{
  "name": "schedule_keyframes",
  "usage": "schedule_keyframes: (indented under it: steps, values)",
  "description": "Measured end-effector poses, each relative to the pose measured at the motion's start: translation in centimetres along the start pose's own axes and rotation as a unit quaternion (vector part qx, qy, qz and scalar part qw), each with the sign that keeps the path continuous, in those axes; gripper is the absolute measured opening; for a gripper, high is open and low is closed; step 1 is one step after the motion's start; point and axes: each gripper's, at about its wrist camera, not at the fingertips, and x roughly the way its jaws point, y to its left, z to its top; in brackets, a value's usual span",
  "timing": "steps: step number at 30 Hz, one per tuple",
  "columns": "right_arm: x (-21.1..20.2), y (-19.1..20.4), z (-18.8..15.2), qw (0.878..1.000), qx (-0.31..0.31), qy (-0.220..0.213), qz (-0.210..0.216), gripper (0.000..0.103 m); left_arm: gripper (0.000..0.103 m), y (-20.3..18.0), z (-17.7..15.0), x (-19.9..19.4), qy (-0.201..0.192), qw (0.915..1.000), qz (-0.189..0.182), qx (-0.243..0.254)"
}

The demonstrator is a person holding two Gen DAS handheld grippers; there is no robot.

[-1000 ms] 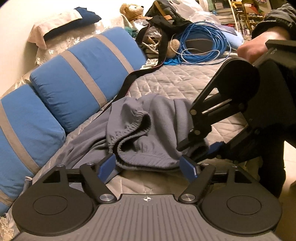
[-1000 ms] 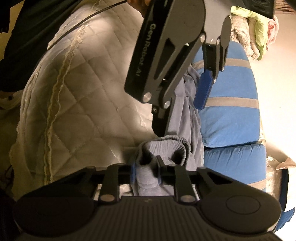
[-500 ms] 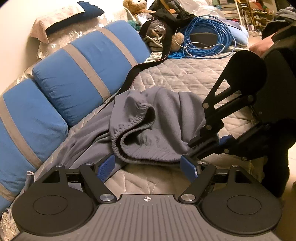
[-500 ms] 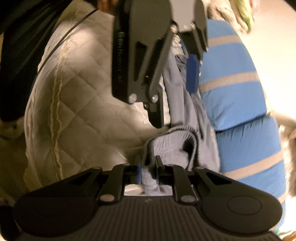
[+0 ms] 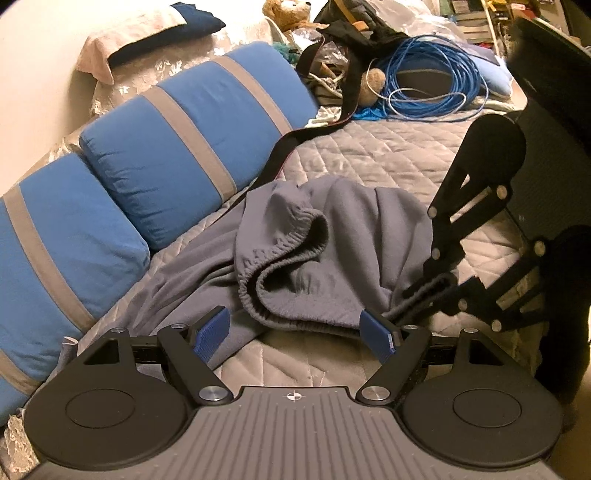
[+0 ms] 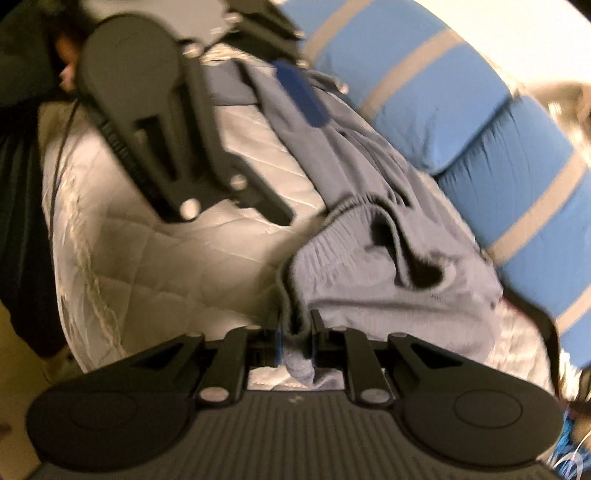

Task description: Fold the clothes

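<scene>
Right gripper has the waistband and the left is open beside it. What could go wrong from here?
1. The right gripper pinches only a thin bunch of the grey sweatpants waistband; a hard pull may slip it free.
2. The open left gripper sits low and may close on the quilt too.

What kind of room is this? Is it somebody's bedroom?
Most likely yes, a lived-in bedroom. There's a quilted bedspread with blue striped cushions along the wall, a teddy bear at the far end, and grey sweatpants lying on the bed to be folded.
</scene>
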Motion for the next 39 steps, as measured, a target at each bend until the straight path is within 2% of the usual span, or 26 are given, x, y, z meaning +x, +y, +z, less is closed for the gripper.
schedule_keyframes:
  steps: [7, 17, 18, 27, 30, 36, 39]
  values:
    - [0.6, -1.2, -0.8, 0.996, 0.088, 0.021, 0.009, 0.015, 0.077, -0.5, -0.4, 0.8, 0.017, 0.9997, -0.008, 0.017]
    - [1.6, -1.9, -1.7, 0.984, 0.173, 0.032, 0.011, 0.016, 0.077, -0.4, -0.6, 1.2, 0.022, 0.9994, -0.012, 0.022]
    - [1.7, -1.9, -1.9, 0.983, 0.181, 0.031, 0.01, 0.022, 0.077, -0.4, -0.6, 1.2, 0.023, 0.9994, -0.012, 0.023]
    - [1.8, -2.5, -3.3, 0.96, 0.28, 0.013, 0.015, 0.022, 0.077, -0.4, -0.7, 1.3, 0.021, 0.9995, -0.009, 0.023]
    - [1.8, -2.2, -3.6, 0.955, 0.295, 0.004, 0.007, 0.015, 0.077, 0.1, -0.5, 1.4, 0.016, 0.9998, -0.01, 0.008]
    - [1.9, -2.2, -4.3, 0.952, 0.305, -0.012, 0.005, 0.014, 0.077, 0.5, 0.7, 2.5, 0.009, 0.9998, 0.018, -0.004]
    - [1.9, -2.3, -4.4, 0.952, 0.306, -0.016, 0.01, 0.014, 0.077, 0.7, 1.8, 4.1, 0.014, 0.9992, 0.035, 0.017]
